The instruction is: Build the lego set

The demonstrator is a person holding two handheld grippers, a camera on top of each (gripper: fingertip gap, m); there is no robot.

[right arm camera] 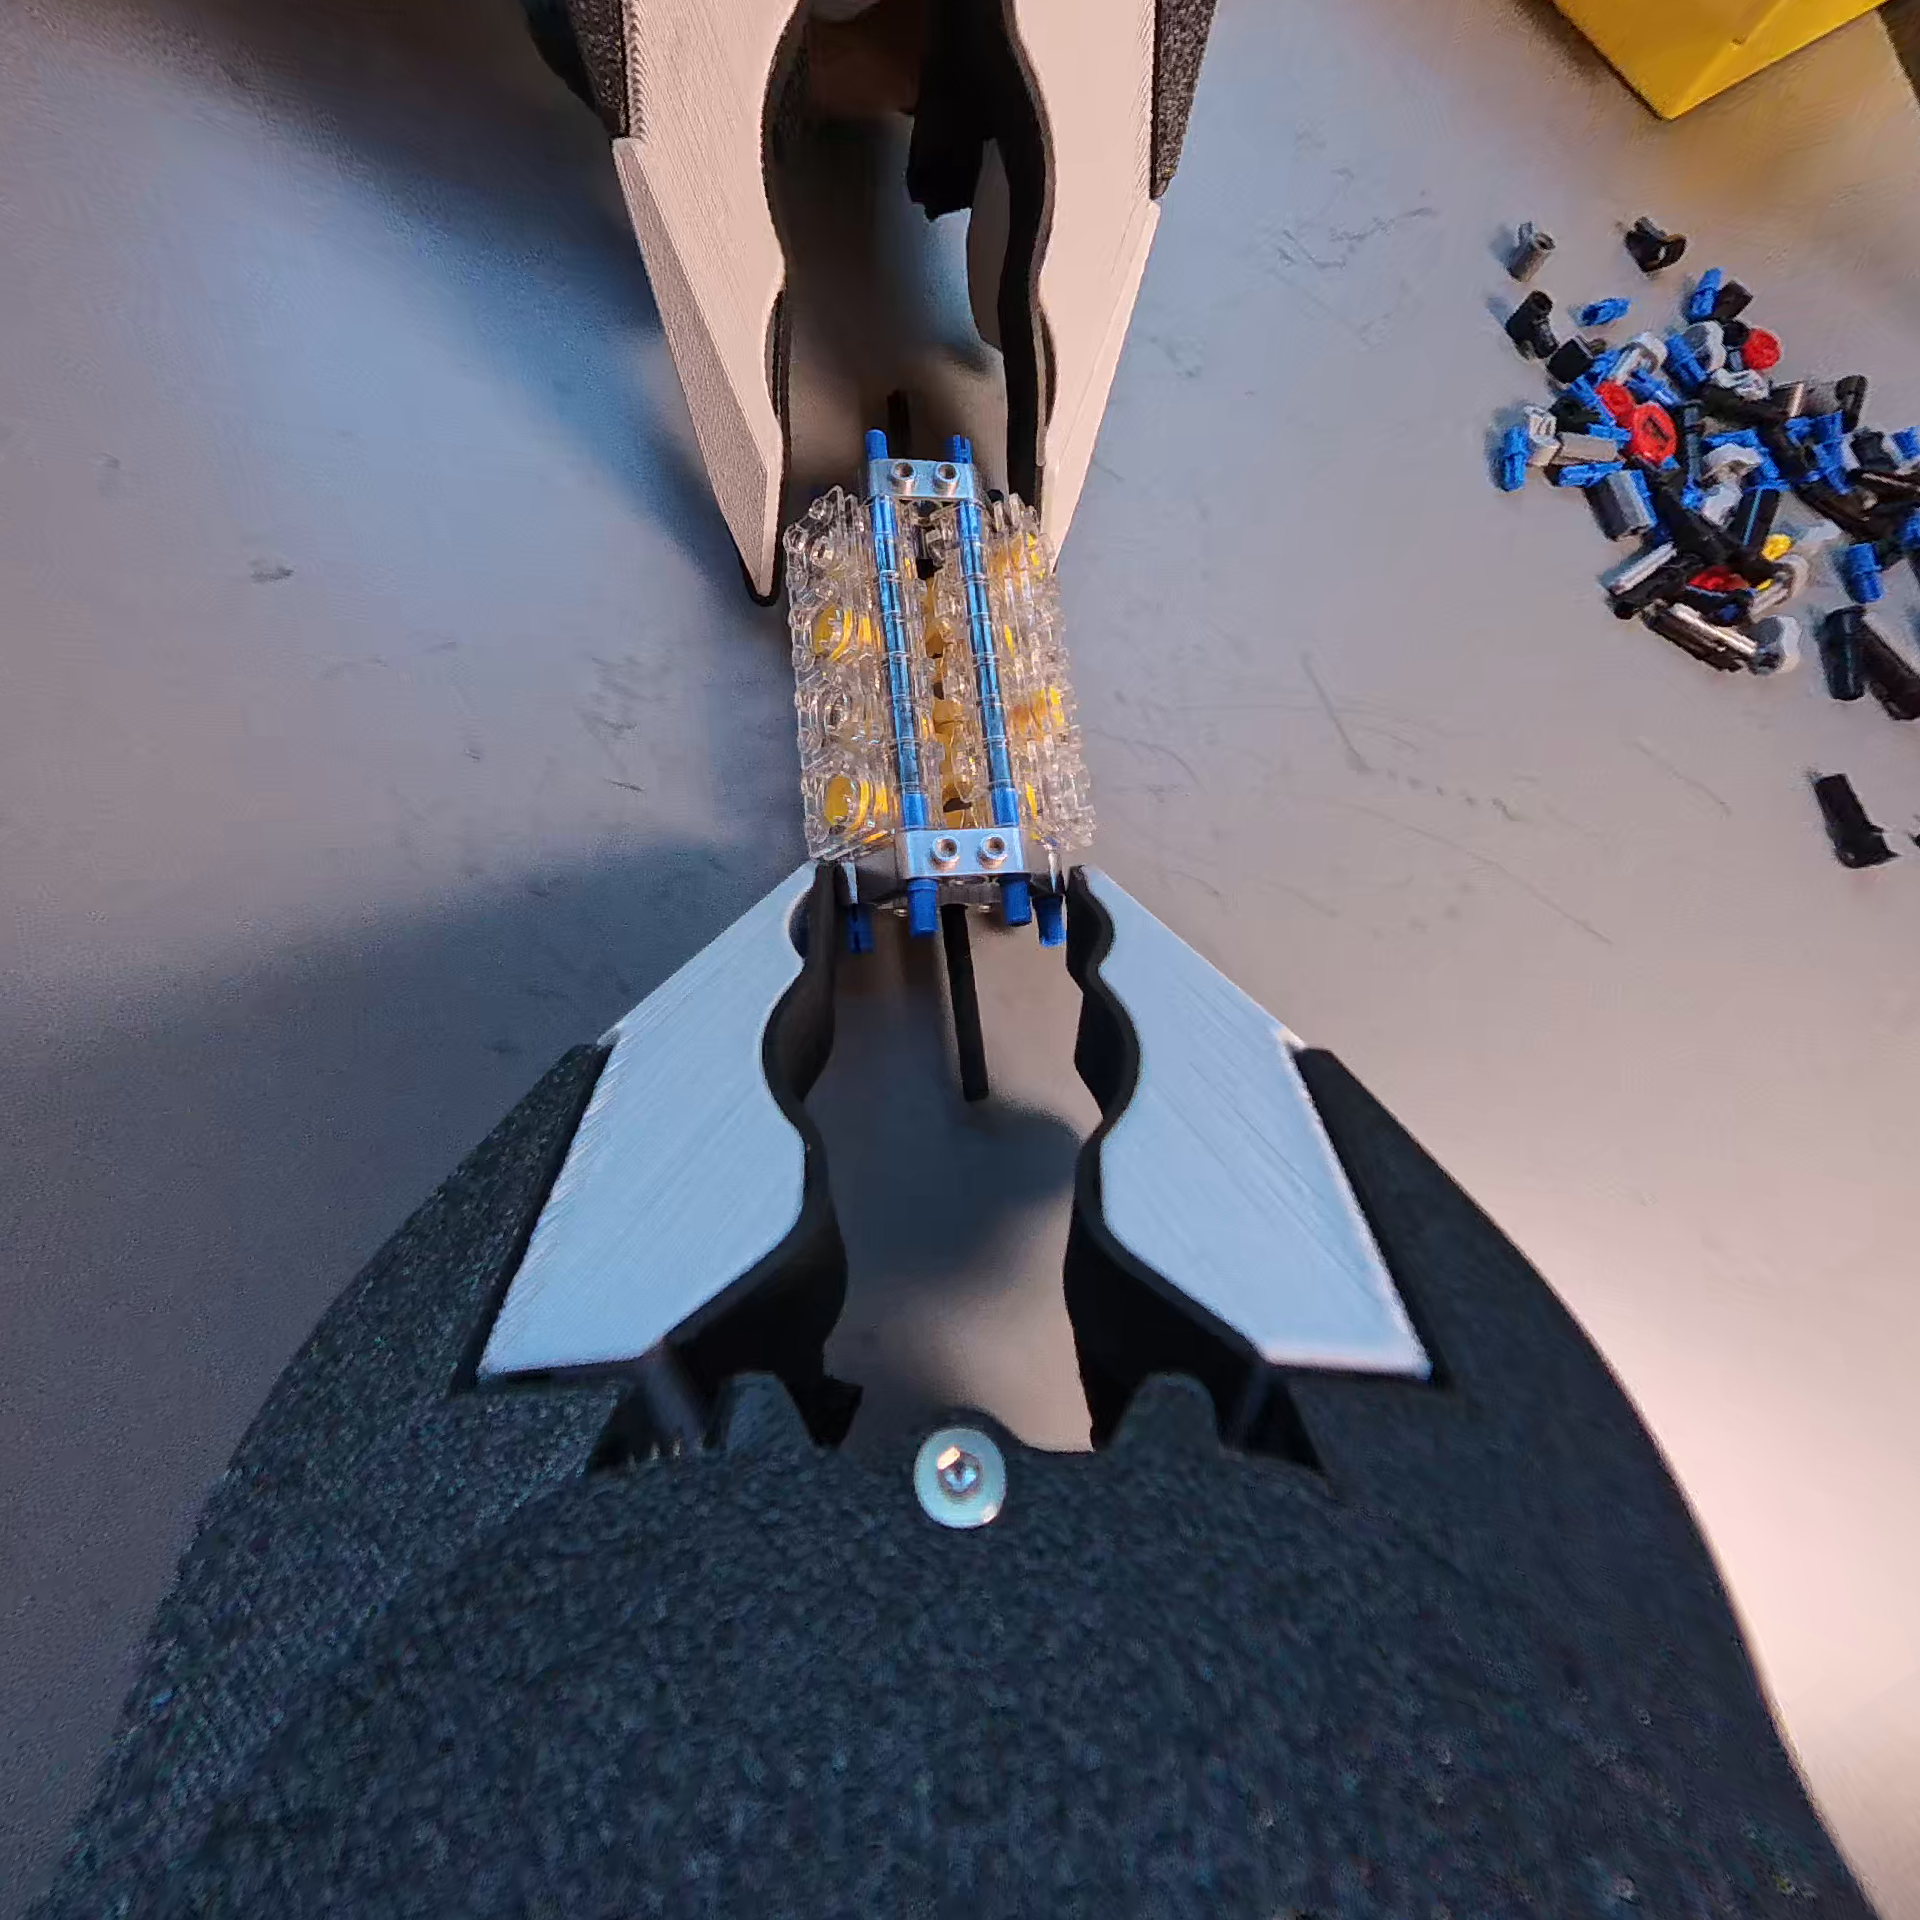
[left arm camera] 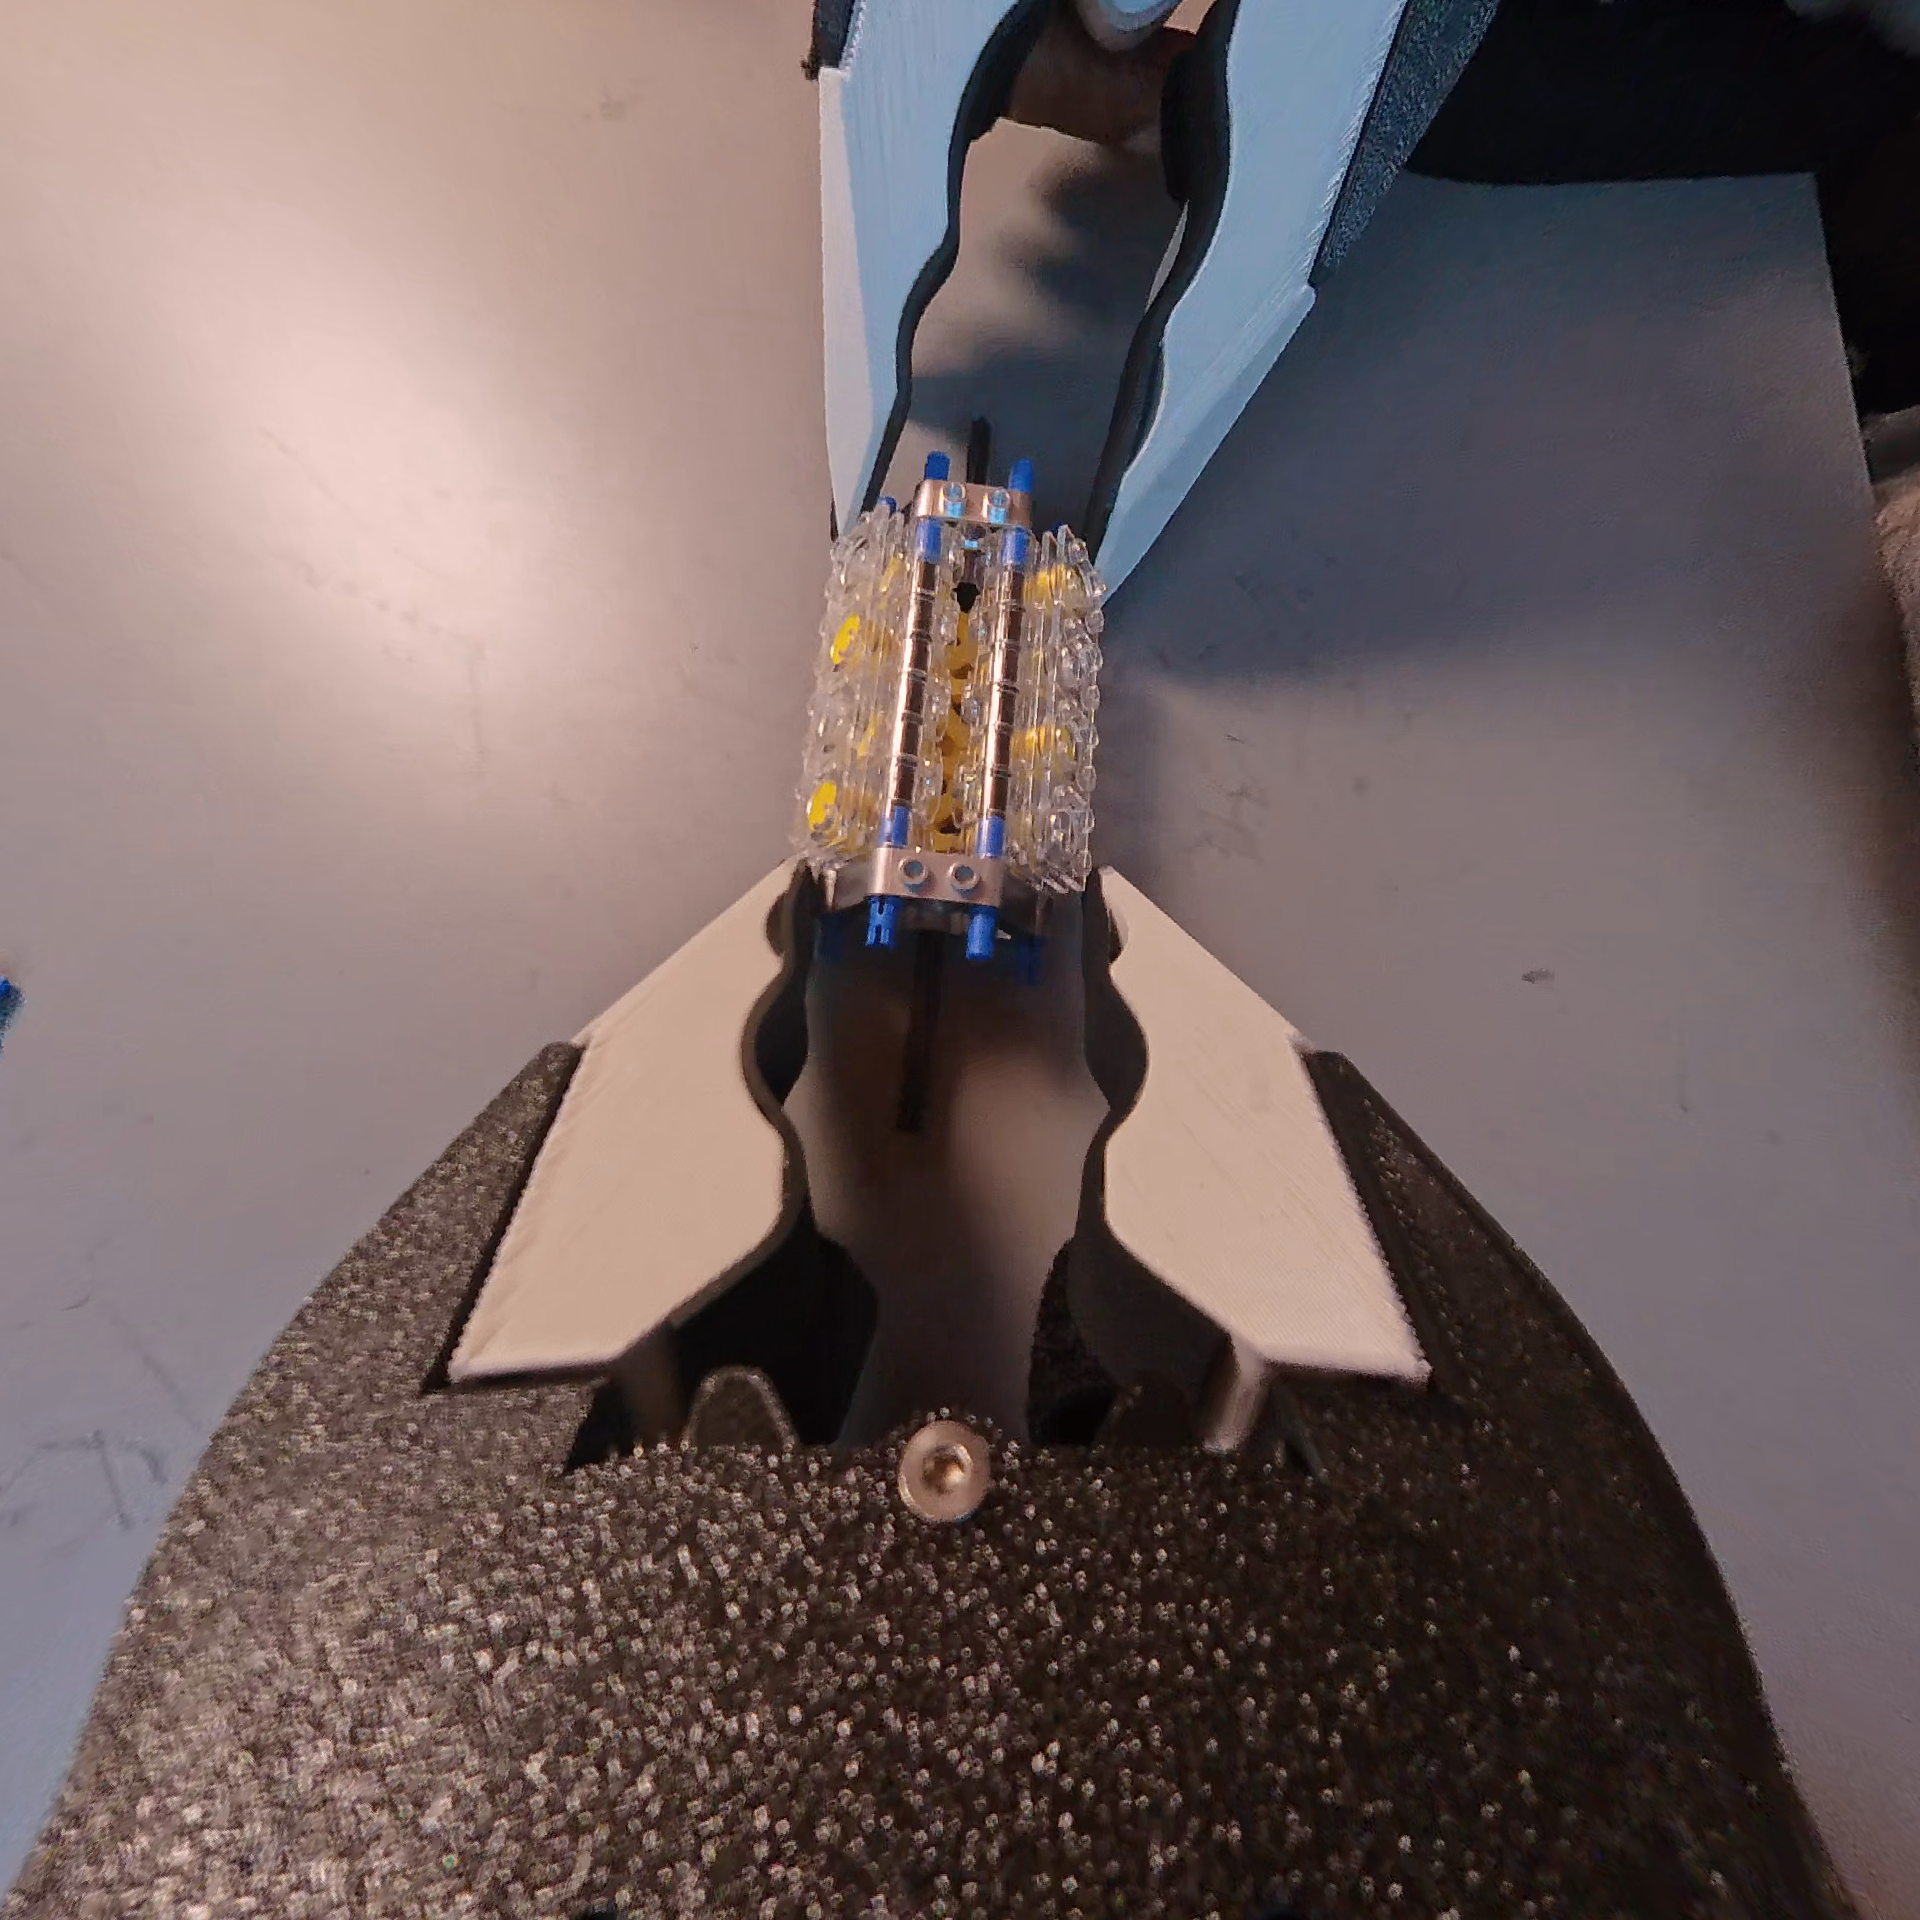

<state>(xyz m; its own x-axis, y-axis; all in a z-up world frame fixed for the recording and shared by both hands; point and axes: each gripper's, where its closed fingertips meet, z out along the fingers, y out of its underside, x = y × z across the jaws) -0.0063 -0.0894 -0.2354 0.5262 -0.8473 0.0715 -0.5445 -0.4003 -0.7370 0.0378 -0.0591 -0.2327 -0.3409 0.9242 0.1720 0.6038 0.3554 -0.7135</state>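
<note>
Left wrist view: the left gripper pinches the near end of the clear brick assembly at twelve o'clock, over the grey table. Right wrist view: the right gripper clamps its end likewise, the left gripper opposite, a pile of loose bricks at two o'clock.

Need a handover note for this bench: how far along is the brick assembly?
Built: the brick assembly of clear toothed discs, yellow pieces and blue rods between grey end plates looks put together, a black axle sticking out. In hand: the left gripper and right gripper each have jaws closed on one end. Left: a pile of loose parts lies on the table; whether any belong here, I cannot tell.
</note>
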